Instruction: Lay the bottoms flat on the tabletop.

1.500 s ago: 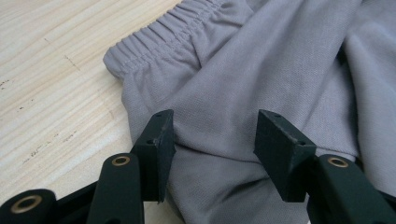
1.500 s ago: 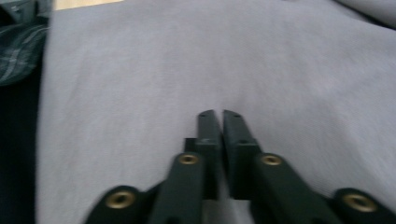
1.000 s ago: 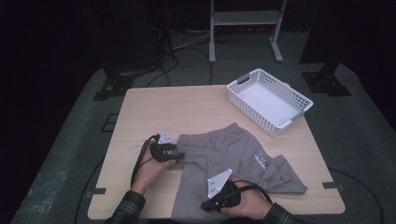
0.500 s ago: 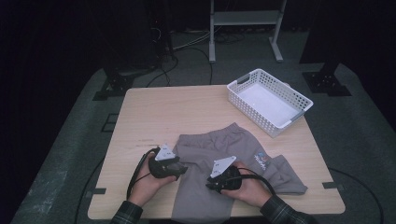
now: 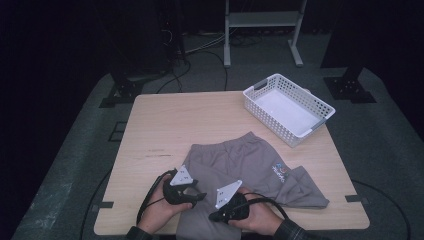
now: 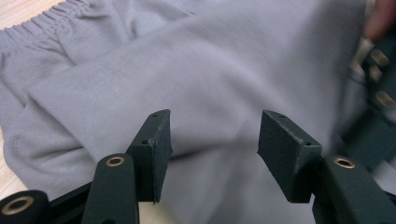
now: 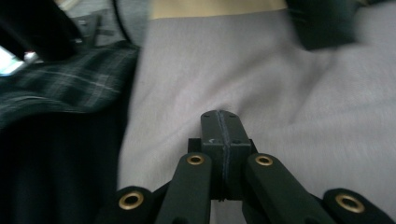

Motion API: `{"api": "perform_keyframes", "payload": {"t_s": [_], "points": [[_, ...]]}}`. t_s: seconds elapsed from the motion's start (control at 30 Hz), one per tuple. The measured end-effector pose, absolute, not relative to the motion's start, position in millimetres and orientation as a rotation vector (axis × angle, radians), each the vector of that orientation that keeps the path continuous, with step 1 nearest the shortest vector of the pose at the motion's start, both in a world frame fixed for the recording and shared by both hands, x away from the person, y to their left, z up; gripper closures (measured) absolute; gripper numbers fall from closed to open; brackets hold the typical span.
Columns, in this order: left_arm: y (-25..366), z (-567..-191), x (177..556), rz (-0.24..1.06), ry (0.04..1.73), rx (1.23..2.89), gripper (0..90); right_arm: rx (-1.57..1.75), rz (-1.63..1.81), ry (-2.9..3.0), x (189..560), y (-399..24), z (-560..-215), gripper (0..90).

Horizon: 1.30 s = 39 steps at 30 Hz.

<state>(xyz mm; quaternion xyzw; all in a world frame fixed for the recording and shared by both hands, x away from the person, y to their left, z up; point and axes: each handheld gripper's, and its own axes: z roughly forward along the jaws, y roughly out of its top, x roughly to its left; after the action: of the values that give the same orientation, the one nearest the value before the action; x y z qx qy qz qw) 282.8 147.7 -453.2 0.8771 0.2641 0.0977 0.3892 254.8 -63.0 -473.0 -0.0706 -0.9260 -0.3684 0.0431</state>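
Grey shorts [image 5: 240,162] with a small coloured logo lie spread on the near half of the wooden table [image 5: 175,125]. My left gripper [image 5: 199,196] hovers at their near left part, jaws pointing right. In the left gripper view it [image 6: 212,140] stands open over a fold of the grey cloth [image 6: 196,70], the pads not touching it. My right gripper [image 5: 214,217] sits close beside it by the table's front edge. Its jaws [image 7: 219,116] have just been closing and the pads now meet. The tip lies against the shorts [image 7: 280,93], with no cloth showing between the pads.
A white slatted basket [image 5: 272,122] stands at the far right corner of the table. A plaid sleeve [image 7: 70,84] lies left of the right gripper. Dark stands and cables sit on the floor beyond the table.
The left gripper has come nearer the front edge and onto the shorts. The right gripper went a little away from the edge and came back, ending close to the left one.
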Motion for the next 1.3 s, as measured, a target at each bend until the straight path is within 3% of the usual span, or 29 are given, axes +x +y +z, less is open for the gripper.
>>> {"api": "perform_keyframes", "payload": {"t_s": [0.2,0.4,0.63,0.77,1.0,1.3], "points": [[152.6,-447.6,287.1,0.271,0.67,2.227,43.2,-0.117,-1.136,-2.763,241.9,-59.5,-463.5,85.9],[165.4,-431.1,319.4,0.351,0.761,2.166,45.2,-0.356,-1.31,-2.812,283.0,-92.4,-434.8,73.3],[172.6,-440.6,367.9,0.387,0.901,2.186,53.1,-0.594,-1.337,-2.887,312.0,-131.3,-431.7,62.1],[171.8,-452.6,382.2,0.37,0.976,2.222,60.7,-0.68,-1.334,-2.907,318.0,-152.5,-433.6,57.2],[169.7,-462.9,400.8,0.352,1.027,2.249,89.2,-0.742,-1.343,-2.914,320.6,-170.7,-434.5,56.3],[167.7,-463.8,444.1,0.436,1.068,2.192,89.8,-0.784,-1.301,-2.965,326.2,-176.3,-438.3,56.2]]}}
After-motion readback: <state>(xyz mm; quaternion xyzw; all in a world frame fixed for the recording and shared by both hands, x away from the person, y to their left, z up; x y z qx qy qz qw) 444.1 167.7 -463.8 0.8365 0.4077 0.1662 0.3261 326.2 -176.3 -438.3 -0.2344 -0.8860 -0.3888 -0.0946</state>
